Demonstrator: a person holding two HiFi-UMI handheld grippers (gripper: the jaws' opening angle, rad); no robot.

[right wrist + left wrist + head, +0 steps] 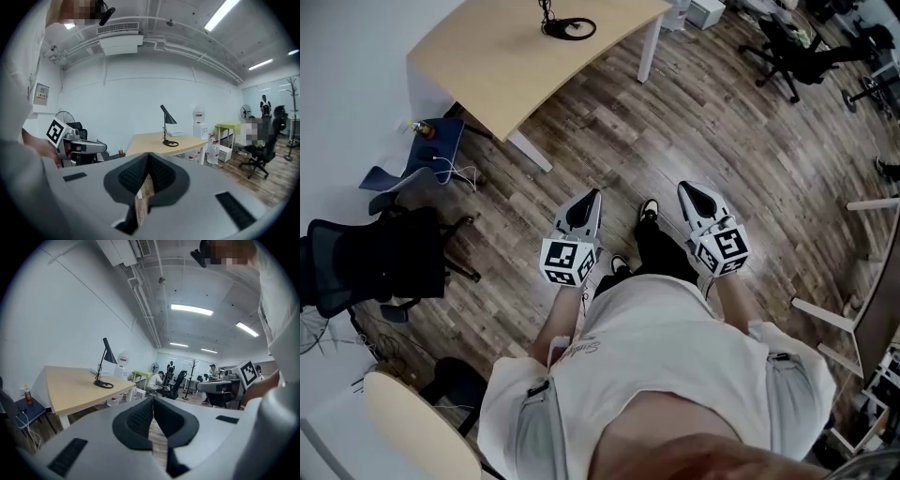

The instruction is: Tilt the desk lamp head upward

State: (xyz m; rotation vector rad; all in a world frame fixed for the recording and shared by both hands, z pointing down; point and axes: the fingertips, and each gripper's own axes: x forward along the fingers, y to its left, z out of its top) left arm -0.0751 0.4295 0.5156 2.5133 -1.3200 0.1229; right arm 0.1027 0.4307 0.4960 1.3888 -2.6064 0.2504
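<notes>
A black desk lamp [106, 364] stands on the pale wooden table [65, 387], its cone head [109, 354] angled downward over a ring base [103, 384]. The right gripper view shows the same lamp [166, 125] on the table [152, 140]. In the head view only the lamp base [569, 28] shows, at the top edge. My left gripper [594, 194] and right gripper [684, 187] are held over the floor, well short of the table. Both are shut with nothing between the jaws, as seen at the left gripper [153, 399] and right gripper [148, 153].
A black office chair [380, 262] and a blue stool [431, 141] with cables stand left of me. More office chairs [797, 56] are at the far right. A water dispenser [198, 123] and a green table [228, 126] lie beyond the desk. People sit in the background.
</notes>
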